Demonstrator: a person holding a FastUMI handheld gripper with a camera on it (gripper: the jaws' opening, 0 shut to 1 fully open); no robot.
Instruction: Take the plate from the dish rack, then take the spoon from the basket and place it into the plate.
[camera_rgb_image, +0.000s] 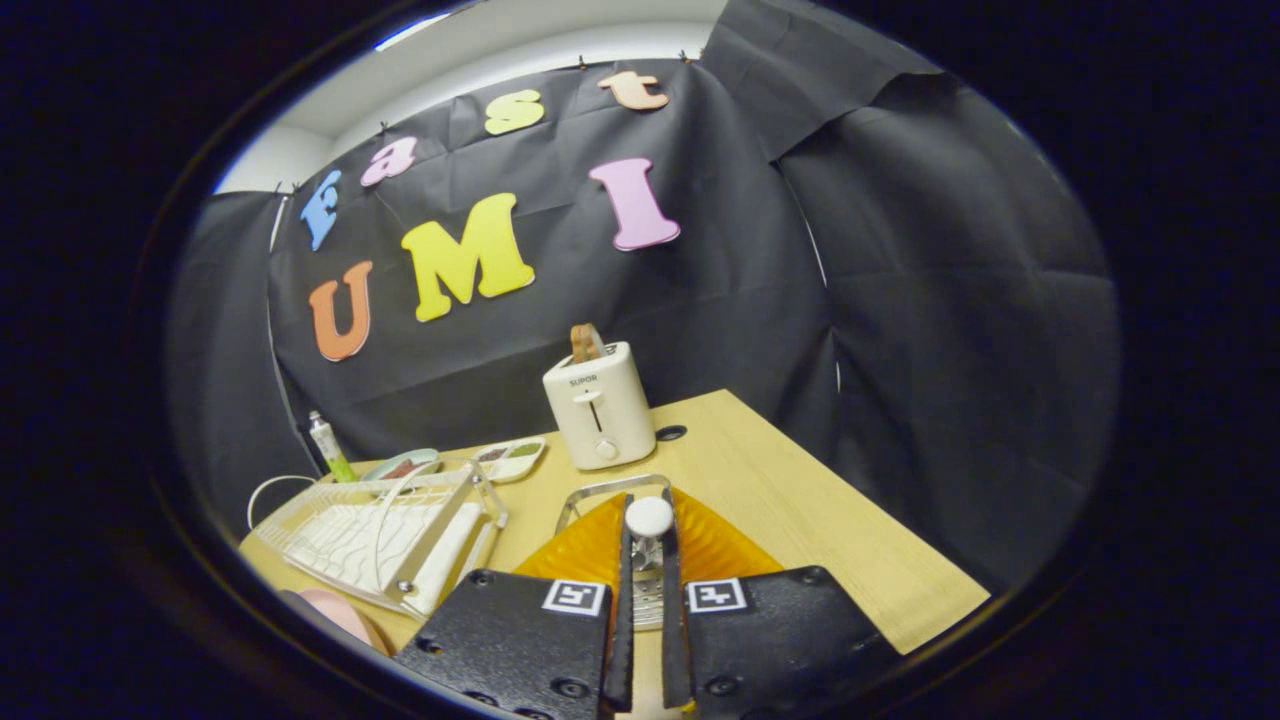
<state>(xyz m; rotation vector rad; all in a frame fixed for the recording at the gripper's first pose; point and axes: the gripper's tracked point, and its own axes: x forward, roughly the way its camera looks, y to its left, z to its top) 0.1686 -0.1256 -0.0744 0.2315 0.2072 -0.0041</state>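
A: How much room is there on the desk (800, 500)?

B: Its right half is bare wood out to the right edge and the near right corner. The far edge meets the black cloth wall. The left side is crowded.

A: With what?

B: A white wire dish rack (370, 535) lies near the left, close to the near edge of the desk. I can't make out whether anything stands in it. Just nearer than it, a pale pink round thing (335, 612), possibly the plate, is cut off at the near edge. An orange ribbed basket (715, 545) with a metal handle sits just ahead of the tongs (648, 560), which cover much of it.

A: And beyond those?

B: A white toaster (600, 405) stands far centre with a slice of toast (586, 342) poking up. Left of it lie two small dishes (510, 458), contents unclear, and a tube (328, 448) stands at the far left.

A: The tongs?

B: Nearly closed, both fingers pressing on a slim metal spoon (649, 535) with a white round end, held upright over the basket. The lower part of it is hidden between the fingers.
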